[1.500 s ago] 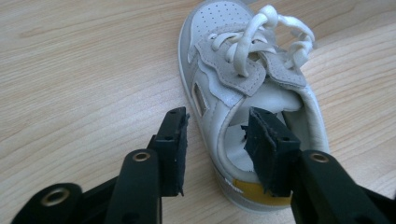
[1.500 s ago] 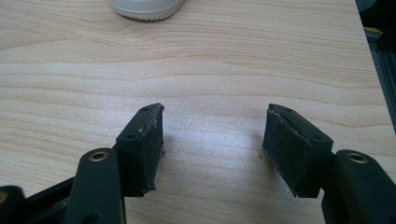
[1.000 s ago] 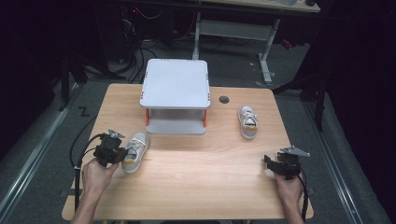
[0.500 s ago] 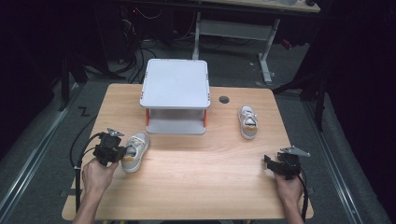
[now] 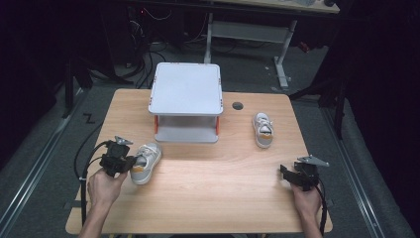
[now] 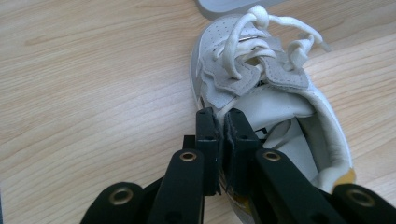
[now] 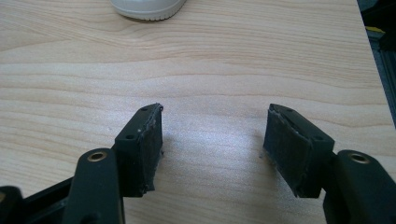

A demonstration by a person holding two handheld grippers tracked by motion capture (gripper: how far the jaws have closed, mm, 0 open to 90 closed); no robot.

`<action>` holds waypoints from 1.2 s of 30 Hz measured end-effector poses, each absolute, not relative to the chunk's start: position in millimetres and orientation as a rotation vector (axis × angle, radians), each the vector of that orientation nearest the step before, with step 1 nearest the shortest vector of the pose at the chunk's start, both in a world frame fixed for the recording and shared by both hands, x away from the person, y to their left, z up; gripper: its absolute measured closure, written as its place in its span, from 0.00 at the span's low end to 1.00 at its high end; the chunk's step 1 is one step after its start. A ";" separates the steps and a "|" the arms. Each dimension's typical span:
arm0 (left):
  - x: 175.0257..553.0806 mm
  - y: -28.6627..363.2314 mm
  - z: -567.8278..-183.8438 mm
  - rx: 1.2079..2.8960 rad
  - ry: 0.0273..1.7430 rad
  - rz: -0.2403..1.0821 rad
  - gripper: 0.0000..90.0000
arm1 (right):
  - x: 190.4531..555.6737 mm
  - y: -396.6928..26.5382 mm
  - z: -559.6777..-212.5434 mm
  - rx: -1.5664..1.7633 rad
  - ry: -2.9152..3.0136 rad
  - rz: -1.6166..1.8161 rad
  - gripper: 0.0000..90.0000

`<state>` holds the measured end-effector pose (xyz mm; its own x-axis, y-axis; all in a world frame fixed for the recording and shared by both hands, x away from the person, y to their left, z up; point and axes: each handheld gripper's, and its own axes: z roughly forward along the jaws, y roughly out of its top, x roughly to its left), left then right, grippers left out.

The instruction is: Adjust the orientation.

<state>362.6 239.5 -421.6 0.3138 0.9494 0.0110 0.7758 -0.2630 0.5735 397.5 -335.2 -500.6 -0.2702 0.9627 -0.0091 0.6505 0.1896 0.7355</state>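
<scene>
A white sneaker (image 5: pixel 145 162) lies on the wooden table (image 5: pixel 208 183) at the left, with its toe toward the shelf. My left gripper (image 5: pixel 130 163) is shut on the side wall of its opening. In the left gripper view the two pads (image 6: pixel 207 128) pinch the white sneaker (image 6: pixel 261 93) at its collar edge, with my left gripper (image 6: pixel 222 116) reaching in from the heel side. A second white sneaker (image 5: pixel 263 130) lies at the right, and its toe (image 7: pixel 147 8) shows ahead of my right gripper (image 7: pixel 215 126). That right gripper (image 5: pixel 283 171) rests open over bare wood near the right front corner.
A small grey two-level shelf (image 5: pixel 186 89) stands at the back middle of the table, and its lower edge (image 6: pixel 224 5) shows just beyond the held sneaker. A round black hole (image 5: pixel 237 105) sits to the shelf's right. Dark floor and cables surround the table.
</scene>
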 end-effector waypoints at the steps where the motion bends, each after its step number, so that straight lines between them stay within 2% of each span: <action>1: 362.6 239.5 -421.6 2.117 1.525 0.494 0.95 | 397.4 -335.0 -500.6 1.505 1.995 0.865 0.41; 18: 366.1 204.7 -401.9 2.107 1.417 0.443 0.95 | 397.4 -334.5 -500.6 1.504 1.998 0.863 0.41; 36: 375.0 144.1 -388.4 2.159 1.324 0.417 0.95 | 397.7 -334.6 -500.7 1.489 2.008 0.865 0.40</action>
